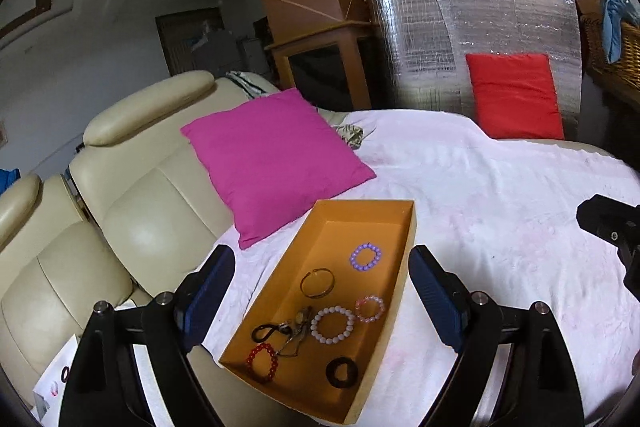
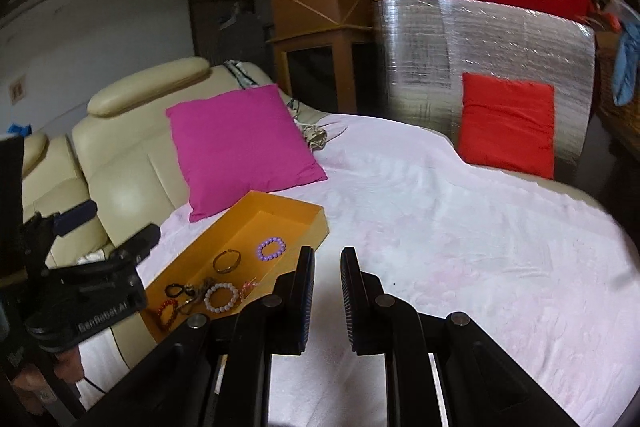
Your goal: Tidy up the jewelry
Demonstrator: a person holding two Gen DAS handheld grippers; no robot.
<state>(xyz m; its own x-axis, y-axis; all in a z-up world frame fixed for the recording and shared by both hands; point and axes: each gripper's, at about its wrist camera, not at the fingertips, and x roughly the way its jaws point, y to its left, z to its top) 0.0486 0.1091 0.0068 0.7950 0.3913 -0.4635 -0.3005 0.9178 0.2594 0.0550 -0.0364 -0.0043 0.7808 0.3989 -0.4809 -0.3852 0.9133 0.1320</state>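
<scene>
Orange tray — open, shallow, resting on the white blanket that covers the sofa seat, its far end just short of the pink cushion. All the jewelry you can see lies inside it.

Contents, far end to near end:
- purple bead bracelet, alone toward the tray's far right side;
- thin gold bangle, near the middle;
- pink bead bracelet, against the right wall;
- white bead bracelet, just beside the pink one;
- tangle of chain and dark loop, toward the left wall, touching the white beads' side — its pieces cannot be told apart;
- red bead bracelet, at the near left corner;
- dark ring, at the near end, apart from the rest.

Your left gripper hovers above the tray with its fingers spread wide, one either side of the tray, holding nothing.

Your right gripper hangs over bare blanket to the right of the tray, its fingers drawn near together with only a narrow gap, nothing between them.

Surroundings: cream leather sofa back at the left edge; red cushion at the far right corner, leaning on a silver foil panel.
</scene>
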